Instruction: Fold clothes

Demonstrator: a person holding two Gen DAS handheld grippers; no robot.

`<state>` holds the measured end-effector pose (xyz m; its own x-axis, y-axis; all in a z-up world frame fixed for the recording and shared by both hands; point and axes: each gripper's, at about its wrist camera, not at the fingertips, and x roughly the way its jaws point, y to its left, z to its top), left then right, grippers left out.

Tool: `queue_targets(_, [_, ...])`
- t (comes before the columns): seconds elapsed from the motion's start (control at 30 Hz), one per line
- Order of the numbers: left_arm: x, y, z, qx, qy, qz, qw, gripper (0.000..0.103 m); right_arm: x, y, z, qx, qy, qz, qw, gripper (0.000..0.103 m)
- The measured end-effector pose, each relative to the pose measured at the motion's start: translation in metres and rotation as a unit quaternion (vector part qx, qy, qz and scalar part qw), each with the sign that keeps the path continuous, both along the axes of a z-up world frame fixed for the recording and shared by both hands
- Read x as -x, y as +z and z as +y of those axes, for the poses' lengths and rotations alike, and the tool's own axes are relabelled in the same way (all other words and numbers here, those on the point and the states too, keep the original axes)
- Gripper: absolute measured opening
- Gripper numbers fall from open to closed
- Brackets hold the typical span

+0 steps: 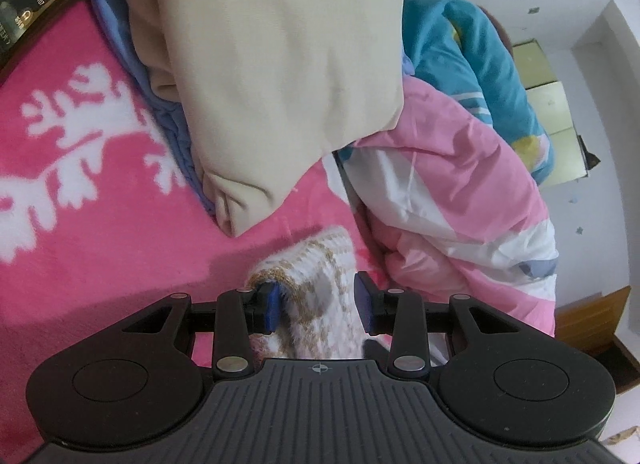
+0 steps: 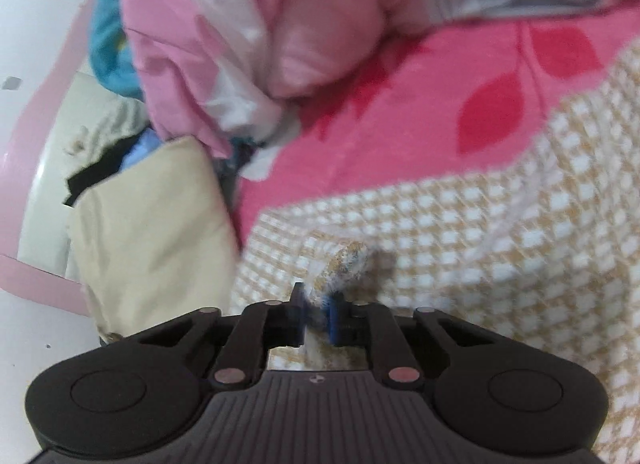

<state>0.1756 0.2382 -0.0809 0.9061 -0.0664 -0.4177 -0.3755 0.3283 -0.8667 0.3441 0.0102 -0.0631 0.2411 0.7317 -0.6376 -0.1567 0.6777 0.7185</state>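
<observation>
The knit (image 1: 316,276), white with a tan check, lies on the pink blanket (image 1: 104,248). In the left wrist view only a narrow strip of it shows, its long axis running from the left gripper (image 1: 316,306) away and slightly left, toward the folded cream garment (image 1: 272,76). That gripper's jaws stand apart with the strip between them; the left pad touches its tan cuff, the right pad seems clear of it. Right of the strip lies a bunched pink-and-white quilt (image 1: 452,192), with teal fabric (image 1: 476,52) behind.

The right wrist view alone shows the knit's (image 2: 480,232) wide spread, running up to the right edge. The right gripper (image 2: 318,314) is clamped on a raised fold of it. The cream garment (image 2: 152,232) sits at left, the quilt (image 2: 248,44) above. No containers show.
</observation>
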Motion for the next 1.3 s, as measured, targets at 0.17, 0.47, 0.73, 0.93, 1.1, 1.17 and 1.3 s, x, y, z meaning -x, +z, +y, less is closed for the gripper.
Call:
queue_targets(0.17, [0.001, 0.008, 0.001, -0.003, -0.026, -0.041, 0.9988, 0.04, 0.009, 0.057, 0.008, -0.03, -0.002, -0.088, 0.996, 0.008])
queue_targets(0.47, [0.035, 0.044, -0.004, -0.072, 0.018, -0.137, 0.9879, 0.056, 0.004, 0.147, 0.03, -0.046, -0.017, -0.193, 0.98, 0.008])
queue_targets(0.73, [0.034, 0.038, 0.008, -0.069, 0.053, -0.089, 0.9923, 0.056, 0.023, 0.178, 0.079, -0.07, 0.05, -0.255, 0.963, 0.008])
queue_targets(0.93, [0.033, 0.029, 0.017, -0.051, 0.068, -0.064, 0.9943, 0.056, 0.036, 0.168, 0.131, -0.046, 0.106, -0.275, 0.954, 0.008])
queue_targets(1.1, [0.041, 0.03, 0.023, -0.053, 0.103, -0.059, 0.9915, 0.056, 0.032, 0.15, 0.153, -0.038, 0.112, -0.263, 0.958, 0.008])
queue_targets(1.17, [0.046, 0.032, 0.024, -0.059, 0.119, -0.061, 0.9892, 0.056, 0.03, 0.144, 0.161, -0.027, 0.117, -0.263, 0.957, 0.008])
queue_targets(1.3, [0.052, 0.035, 0.026, -0.071, 0.137, -0.062, 0.9861, 0.056, 0.024, 0.133, 0.18, 0.03, 0.143, -0.263, 0.954, 0.013])
